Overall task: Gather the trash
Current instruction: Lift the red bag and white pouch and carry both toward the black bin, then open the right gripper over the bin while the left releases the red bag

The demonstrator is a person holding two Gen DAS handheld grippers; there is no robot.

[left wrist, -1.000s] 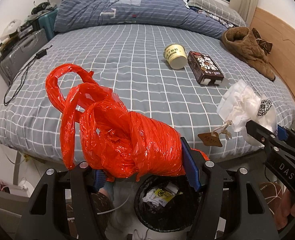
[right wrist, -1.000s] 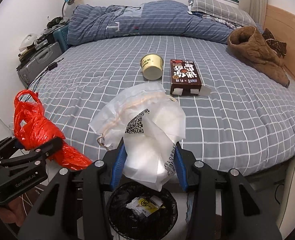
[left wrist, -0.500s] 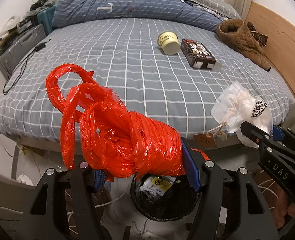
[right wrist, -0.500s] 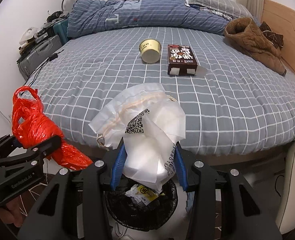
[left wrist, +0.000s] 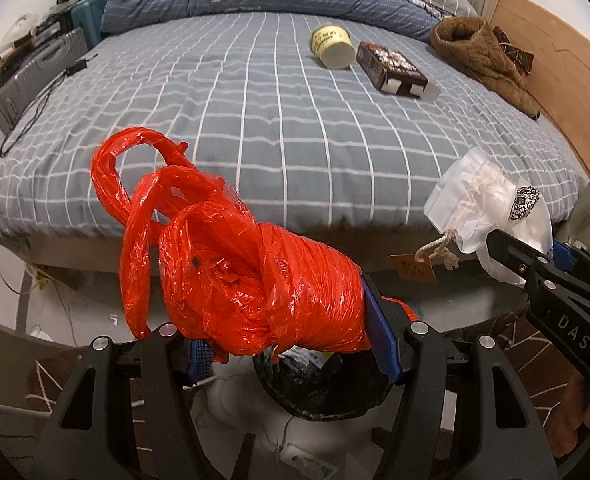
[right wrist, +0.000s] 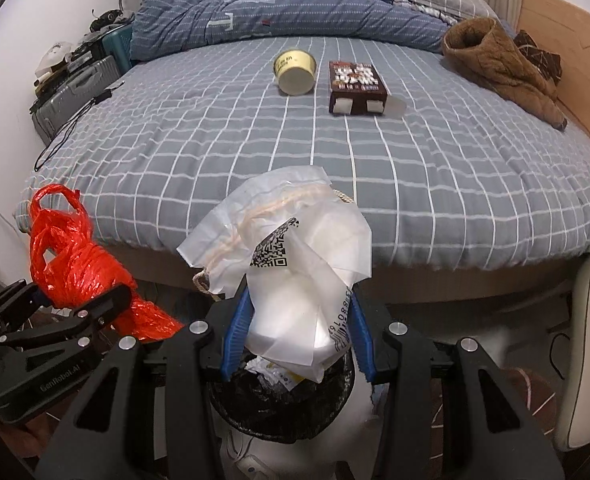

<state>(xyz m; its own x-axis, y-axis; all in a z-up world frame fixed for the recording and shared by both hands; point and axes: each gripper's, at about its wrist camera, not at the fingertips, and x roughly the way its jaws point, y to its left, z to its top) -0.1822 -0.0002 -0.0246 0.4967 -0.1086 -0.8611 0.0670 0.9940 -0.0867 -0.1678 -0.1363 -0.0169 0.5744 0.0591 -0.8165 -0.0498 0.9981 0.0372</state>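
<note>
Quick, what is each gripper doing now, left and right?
Left gripper: closed on the red plastic bag.
Right gripper: closed on the white plastic bag.

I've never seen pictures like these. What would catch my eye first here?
Most likely the crumpled red plastic bag, gripped in the left gripper close to the camera. Next, the white plastic bag with a square code printed on it, held in the right gripper just above a black-lined trash bin on the floor. Behind both, a yellow cup lies on its side beside a dark box on the checked grey bed.
</note>
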